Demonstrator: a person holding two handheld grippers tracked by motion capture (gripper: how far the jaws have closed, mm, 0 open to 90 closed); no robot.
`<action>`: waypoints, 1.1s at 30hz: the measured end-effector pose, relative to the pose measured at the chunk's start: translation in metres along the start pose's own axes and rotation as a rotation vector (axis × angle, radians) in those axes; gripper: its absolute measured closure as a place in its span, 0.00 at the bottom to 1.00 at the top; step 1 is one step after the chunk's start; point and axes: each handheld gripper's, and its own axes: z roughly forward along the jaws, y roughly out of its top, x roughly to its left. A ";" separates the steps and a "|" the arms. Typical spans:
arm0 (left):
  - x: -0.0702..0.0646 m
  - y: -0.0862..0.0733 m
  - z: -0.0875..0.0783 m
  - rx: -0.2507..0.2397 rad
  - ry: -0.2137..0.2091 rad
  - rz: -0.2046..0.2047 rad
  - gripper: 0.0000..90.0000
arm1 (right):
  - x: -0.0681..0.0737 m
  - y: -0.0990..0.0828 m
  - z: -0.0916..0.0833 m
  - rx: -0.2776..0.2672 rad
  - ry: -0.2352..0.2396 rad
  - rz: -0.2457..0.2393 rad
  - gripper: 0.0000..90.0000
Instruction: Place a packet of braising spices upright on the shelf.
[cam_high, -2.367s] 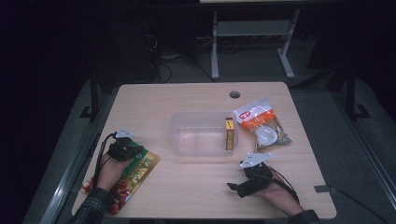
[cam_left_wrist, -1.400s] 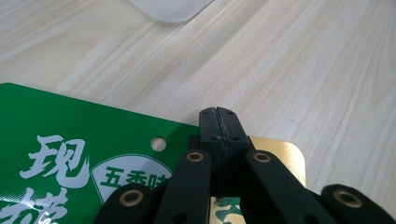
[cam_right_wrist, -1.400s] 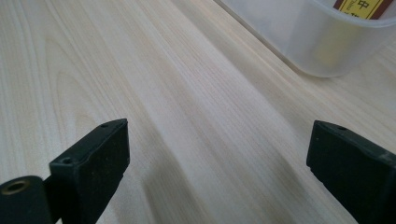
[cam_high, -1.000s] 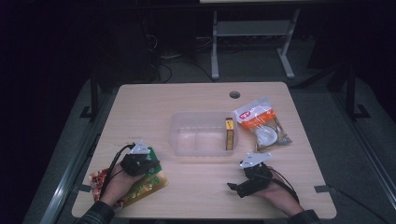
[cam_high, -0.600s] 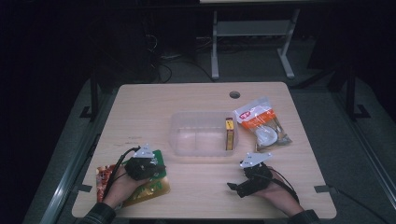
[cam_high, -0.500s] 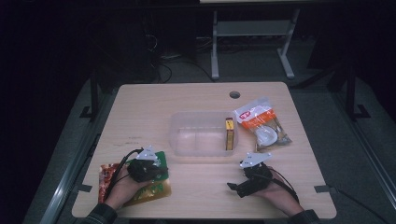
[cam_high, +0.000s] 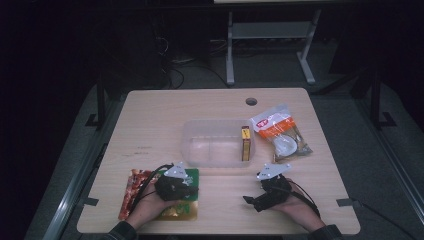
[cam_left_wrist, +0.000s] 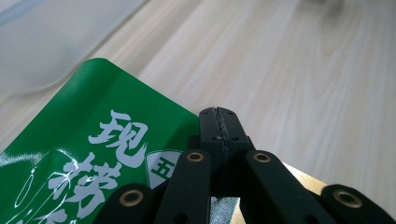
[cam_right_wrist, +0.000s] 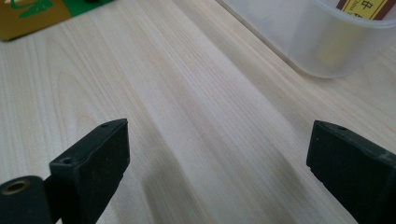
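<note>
We see the left gripper (cam_high: 187, 186) low over the near left part of the worktop (cam_high: 150, 125), its jaws pressed together on the edge of a green packet (cam_left_wrist: 93, 154). In the left gripper view the two black tips meet with only a thin seam between them, and the packet's green face with white lettering spreads out to the left of them and under them, with a gold edge showing just to the right. From above, the packet (cam_high: 192, 175) lies flat under that gripper, and a red packet (cam_high: 131, 192) lies just beside it on the far side from the right gripper (cam_high: 252, 201).

The right gripper sits on the near right part of the worktop, its jaws wide apart with only bare wood between them. Ahead of it and to its right stands a clear tub (cam_right_wrist: 299, 42) with a yellow box (cam_high: 245, 143) inside against one wall. Beyond the right gripper, past the tub, lies an orange-and-white bag (cam_high: 280, 132), well apart from both grippers.
</note>
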 end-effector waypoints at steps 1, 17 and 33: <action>-0.002 0.002 0.003 0.003 -0.009 0.006 1.00 | 0.000 0.000 0.000 0.000 0.000 0.001 0.06; -0.034 0.049 0.061 -0.015 -0.101 0.060 1.00 | 0.002 0.000 -0.002 -0.005 0.003 -0.012 0.06; -0.029 0.057 0.039 -0.013 -0.034 0.136 1.00 | 0.001 -0.001 -0.006 -0.010 0.008 -0.019 0.06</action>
